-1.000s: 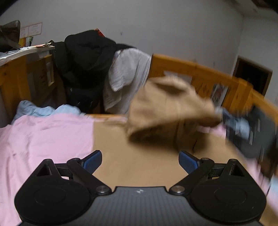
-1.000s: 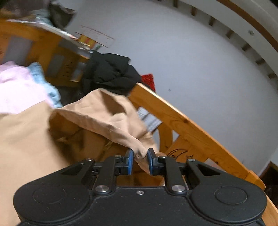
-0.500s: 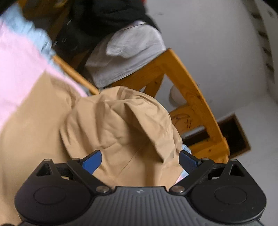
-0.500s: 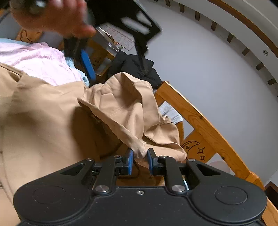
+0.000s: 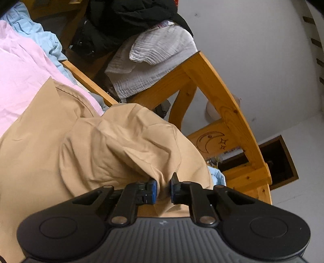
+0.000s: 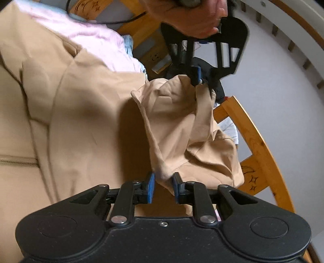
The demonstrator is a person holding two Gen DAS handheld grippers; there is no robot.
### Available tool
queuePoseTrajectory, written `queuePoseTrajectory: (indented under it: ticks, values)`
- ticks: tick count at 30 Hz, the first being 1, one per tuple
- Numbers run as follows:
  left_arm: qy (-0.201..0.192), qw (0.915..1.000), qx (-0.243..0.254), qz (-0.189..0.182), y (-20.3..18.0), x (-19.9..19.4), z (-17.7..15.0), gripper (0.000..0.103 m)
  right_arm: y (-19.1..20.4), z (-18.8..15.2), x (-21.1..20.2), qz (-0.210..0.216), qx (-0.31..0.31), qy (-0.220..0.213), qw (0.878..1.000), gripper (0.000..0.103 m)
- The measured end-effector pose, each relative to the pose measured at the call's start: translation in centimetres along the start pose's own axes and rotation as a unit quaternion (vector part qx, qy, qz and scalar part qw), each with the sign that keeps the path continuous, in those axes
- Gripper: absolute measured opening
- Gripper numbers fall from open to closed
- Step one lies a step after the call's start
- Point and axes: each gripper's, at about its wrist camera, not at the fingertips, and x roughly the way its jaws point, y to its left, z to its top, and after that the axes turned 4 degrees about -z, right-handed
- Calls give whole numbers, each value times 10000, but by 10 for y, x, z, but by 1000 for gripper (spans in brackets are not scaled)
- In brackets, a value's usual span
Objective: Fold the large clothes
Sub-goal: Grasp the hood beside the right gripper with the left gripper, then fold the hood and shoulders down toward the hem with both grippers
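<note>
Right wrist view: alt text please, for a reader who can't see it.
Right gripper pinches a fold of the tan garment, while the left gripper, held in a hand, has just closed on another bunch farther off. A wooden bed rail stands behind.

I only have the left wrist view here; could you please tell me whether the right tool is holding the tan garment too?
Observer: Yes, the right tool is shut on a bunched edge of the tan garment.
Operator: Thanks. How does my left tool look from there?
Observer: The left tool, its jaws having just been closing, pinches the far end of the same lifted flap.
Operator: Anything else?
Observer: A hand grips the left tool's body.
</note>
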Motion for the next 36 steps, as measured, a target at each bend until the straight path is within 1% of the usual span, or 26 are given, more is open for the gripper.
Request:
queuePoseTrajectory:
  ticks: [1,2,3,5,6,7,8,9,10,11,12,13,15,16,19,20,21,22,25,27,28,29,31,33,34,36]
  values:
    - [42,10000,16,2,0,-3,0,12,-7,4,-9,35,225,-44,9997,23]
    - [83,10000,31,-6,0,-5,0,12,-15,8,-19,64,474,-120,9988,30]
    - [114,9999,65,-10,-2,-9,0,12,-23,13,-27,120,714,-212,9972,32]
    - [158,9996,219,0,-6,-15,-2,11,-37,25,-33,190,1160,-365,9924,31]
    - [157,9996,255,5,-7,-17,-3,11,-42,31,-27,228,1352,-395,9898,31]
    - [154,9995,261,-12,-8,-19,-3,11,-44,36,-20,253,1546,-396,9869,27]
    - [144,9996,248,-49,-9,-21,-3,10,-45,41,-8,293,1754,-361,9834,19]
    - [126,9996,234,-80,-10,-25,-4,10,-44,43,6,390,1966,-240,9794,16]
    - [109,9996,223,-120,-12,-28,-4,8,-42,43,23,569,2189,-41,9741,12]
    - [108,9995,228,-169,-12,-30,-4,7,-39,40,42,745,2443,204,9666,11]
    - [117,9994,234,-227,-13,-33,-4,6,-36,38,56,824,2647,402,9600,10]
    - [129,9991,278,-291,-12,-36,-5,5,-31,36,70,797,2793,563,9552,8]
    - [166,9982,446,-376,-9,-43,-10,5,-30,34,96,426,2976,629,9517,8]
    - [192,9975,551,-408,-6,-46,-12,4,-35,33,109,264,3139,674,9467,8]
    - [320,9950,801,-512,8,-55,-19,4,-54,21,140,-89,3660,960,9256,8]
    - [387,9945,840,-500,14,-57,-21,4,-58,14,144,-55,3806,1086,9183,8]
    - [442,9939,864,-522,21,-60,-22,4,-59,6,141,26,3853,1168,9154,8]
    - [483,9933,892,-546,25,-62,-23,4,-58,-1,133,143,3811,1162,9171,8]
    - [651,9892,1144,-640,35,-67,-28,4,-51,-24,94,492,3528,1131,9275,13]
    - [824,9833,1466,-701,37,-70,-36,4,-57,-40,77,480,3485,1121,9293,13]
    - [917,9783,1720,-699,37,-71,-43,4,-63,-48,75,419,3580,1146,9257,13]
    - [1022,9739,1913,-675,37,-71,-50,4,-71,-55,79,368,3713,1239,9195,12]
    - [1243,9659,2190,-595,41,-69,-64,4,-86,-76,79,253,3881,1446,9099,12]
    - [1464,9590,2387,-440,50,-63,-78,6,-99,-96,69,118,4079,1574,8993,14]
    - [1552,9569,2429,-351,54,-60,-83,9,-103,-105,63,102,4236,1620,8912,17]
    - [1760,9549,2384,-168,65,-55,-94,16,-112,-124,52,158,4692,1729,8659,20]
